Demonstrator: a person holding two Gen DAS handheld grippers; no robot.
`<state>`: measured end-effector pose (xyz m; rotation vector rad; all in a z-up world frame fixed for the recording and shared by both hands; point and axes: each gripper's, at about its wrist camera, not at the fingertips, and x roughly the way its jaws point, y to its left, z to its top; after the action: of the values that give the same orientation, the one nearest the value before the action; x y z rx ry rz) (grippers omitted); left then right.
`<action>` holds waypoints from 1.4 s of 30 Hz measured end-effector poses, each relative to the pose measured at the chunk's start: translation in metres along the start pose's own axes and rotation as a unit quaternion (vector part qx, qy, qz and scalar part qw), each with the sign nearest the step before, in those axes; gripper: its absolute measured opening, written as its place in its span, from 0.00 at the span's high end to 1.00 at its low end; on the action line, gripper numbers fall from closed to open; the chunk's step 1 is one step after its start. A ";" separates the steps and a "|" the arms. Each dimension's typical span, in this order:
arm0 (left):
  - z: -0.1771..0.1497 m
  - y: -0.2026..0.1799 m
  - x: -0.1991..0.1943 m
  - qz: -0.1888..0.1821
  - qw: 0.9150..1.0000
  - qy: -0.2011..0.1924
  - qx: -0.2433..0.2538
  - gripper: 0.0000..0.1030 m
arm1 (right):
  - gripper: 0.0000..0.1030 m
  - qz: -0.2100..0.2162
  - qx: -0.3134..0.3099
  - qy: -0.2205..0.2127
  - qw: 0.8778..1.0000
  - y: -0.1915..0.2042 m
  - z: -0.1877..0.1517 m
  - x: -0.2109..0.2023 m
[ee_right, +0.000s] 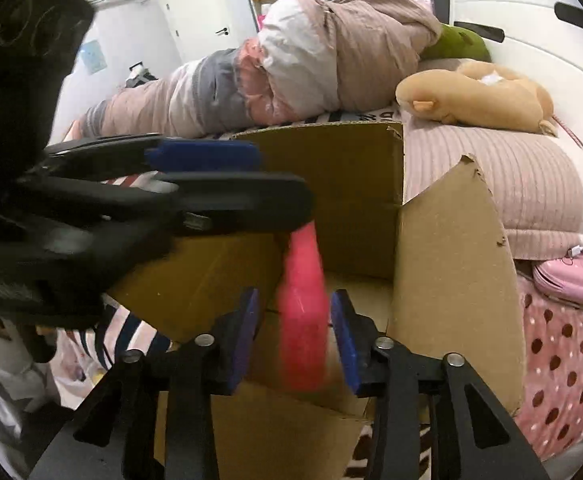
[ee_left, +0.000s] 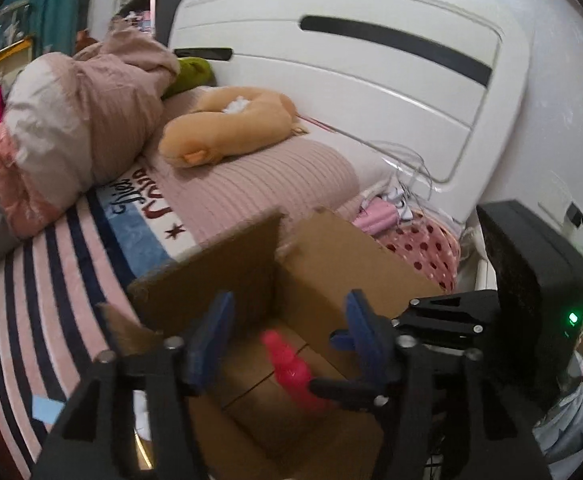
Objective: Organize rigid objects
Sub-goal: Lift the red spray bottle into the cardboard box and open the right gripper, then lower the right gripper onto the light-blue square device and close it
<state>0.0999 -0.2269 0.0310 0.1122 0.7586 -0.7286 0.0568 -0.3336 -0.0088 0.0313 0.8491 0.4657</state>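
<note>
An open brown cardboard box (ee_right: pixel 343 184) stands low and centre in both views, on a striped pink, white and navy bedspread (ee_left: pixel 51 272). A blurred pink plastic bottle-shaped object (ee_right: pixel 305 312) is inside the box opening, between the fingers of the right gripper (ee_right: pixel 295 332) at the bottom centre. The left gripper (ee_left: pixel 287 332) sits over the box, bottom centre of its own view. Behind the box lies a ribbed pink pillow (ee_left: pixel 259 176), with a tan curved plush toy (ee_left: pixel 227 124) on it. A bundled pink and white quilt (ee_left: pixel 71 128) lies upper left, before a white headboard (ee_left: pixel 371 80).
</note>
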 end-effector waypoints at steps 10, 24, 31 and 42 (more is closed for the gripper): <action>-0.039 0.066 -0.105 0.110 0.990 -0.069 -0.058 0.27 | 0.08 0.024 -0.050 -0.082 0.995 0.049 0.017 -0.029; -0.176 0.185 -0.198 0.221 0.959 -0.097 -0.149 0.26 | 0.03 0.035 -0.113 -0.029 0.993 0.207 0.053 0.068; -0.225 0.225 -0.195 0.221 0.956 -0.093 -0.169 0.26 | 0.16 -0.044 -0.077 0.017 0.996 0.204 0.051 0.170; -0.232 0.245 -0.161 0.194 0.963 -0.088 -0.164 0.26 | 0.52 0.039 -0.097 0.036 0.994 0.199 0.045 0.205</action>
<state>0.0407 0.1277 -0.0716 -0.1027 0.6507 -0.2293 0.1298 -0.0641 -0.0837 -0.1323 0.8714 0.6236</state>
